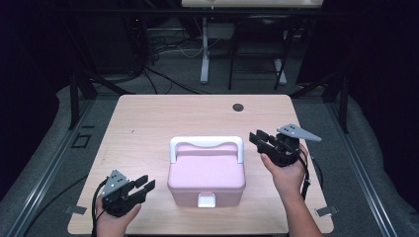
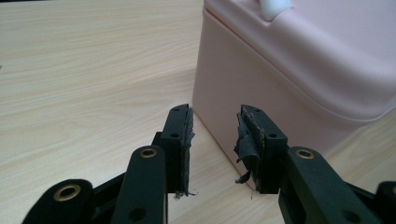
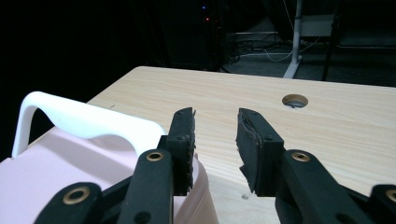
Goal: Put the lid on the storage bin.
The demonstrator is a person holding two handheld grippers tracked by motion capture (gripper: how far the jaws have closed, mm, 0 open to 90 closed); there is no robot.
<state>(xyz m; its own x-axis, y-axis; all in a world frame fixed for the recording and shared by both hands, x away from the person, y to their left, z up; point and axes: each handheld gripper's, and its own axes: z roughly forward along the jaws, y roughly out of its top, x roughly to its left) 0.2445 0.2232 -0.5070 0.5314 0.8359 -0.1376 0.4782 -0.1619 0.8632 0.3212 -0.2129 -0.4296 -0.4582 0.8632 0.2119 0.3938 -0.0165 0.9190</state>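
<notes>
A pink box (image 1: 206, 173) with a white handle (image 1: 206, 143) lying along its far edge and a white latch (image 1: 206, 200) on its front stands at the middle of the wooden table (image 1: 148, 118). My left gripper (image 1: 146, 182) is held low at the front left and points at the box's left side, open and empty. In the left gripper view, its jaws (image 2: 215, 112) face the box's near corner (image 2: 289, 70). My right gripper (image 1: 257, 138) hovers by the box's far right corner, open and empty. The right gripper view has its jaws (image 3: 215, 114) beside the handle (image 3: 84, 119).
A round cable hole (image 1: 238, 107) sits near the table's far edge, also seen past the right jaws as the hole (image 3: 295, 100). Behind the table are desk legs (image 1: 204, 54), cables and dark frames. Bare wood lies left of and behind the box.
</notes>
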